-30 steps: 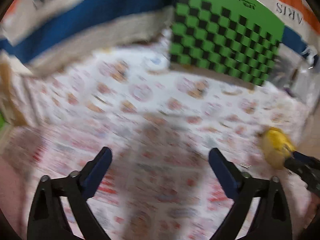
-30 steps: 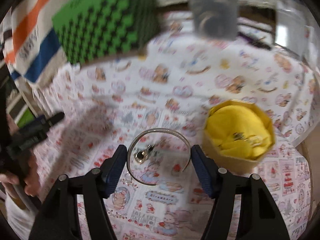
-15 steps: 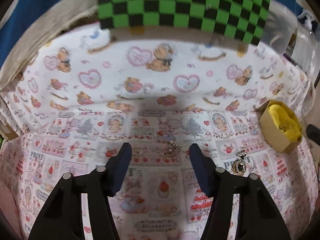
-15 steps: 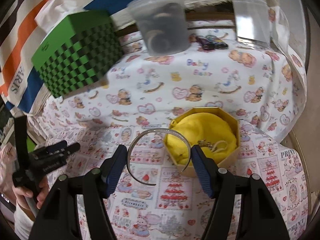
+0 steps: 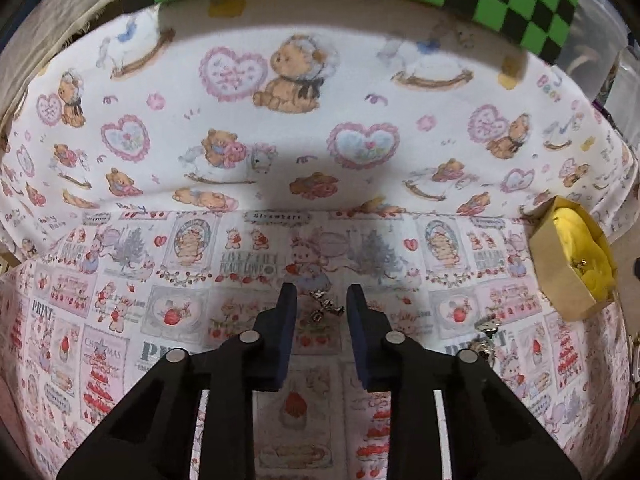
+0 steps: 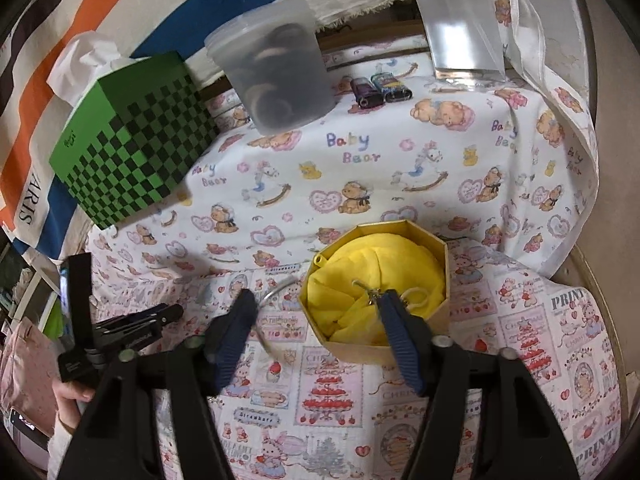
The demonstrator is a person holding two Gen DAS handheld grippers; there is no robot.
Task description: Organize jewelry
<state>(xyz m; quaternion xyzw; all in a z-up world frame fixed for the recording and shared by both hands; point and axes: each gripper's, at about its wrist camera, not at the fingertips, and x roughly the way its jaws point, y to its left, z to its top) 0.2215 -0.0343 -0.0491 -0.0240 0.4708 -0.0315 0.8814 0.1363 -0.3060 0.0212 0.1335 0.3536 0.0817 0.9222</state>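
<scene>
On the printed tablecloth (image 5: pixel 168 112): left gripper (image 5: pixel 321 312), jaws narrowed but not closed, straddling a small silver charm piece (image 5: pixel 326 306) that lies on the cloth; whether the pads touch it cannot be told. Near it to the right, a second silver trinket (image 5: pixel 488 336), loose on the cloth. Far right, an octagonal gold box (image 5: pixel 560 280) lined with yellow fabric (image 6: pixel 376 276), with a small silver item and pale cord resting on the lining.

Right gripper (image 6: pixel 316 320): jaws spread wide; a thin silver bangle (image 6: pixel 272 296), blurred, sits between them just left of the box and looks free of both pads.

Right wrist view only: green checkered box (image 6: pixel 132 152), frosted plastic tub (image 6: pixel 276 68), two small dark lighters (image 6: pixel 380 88), clear upright container (image 6: pixel 460 28). The left wrist view shows only the checkered box's lower edge.
</scene>
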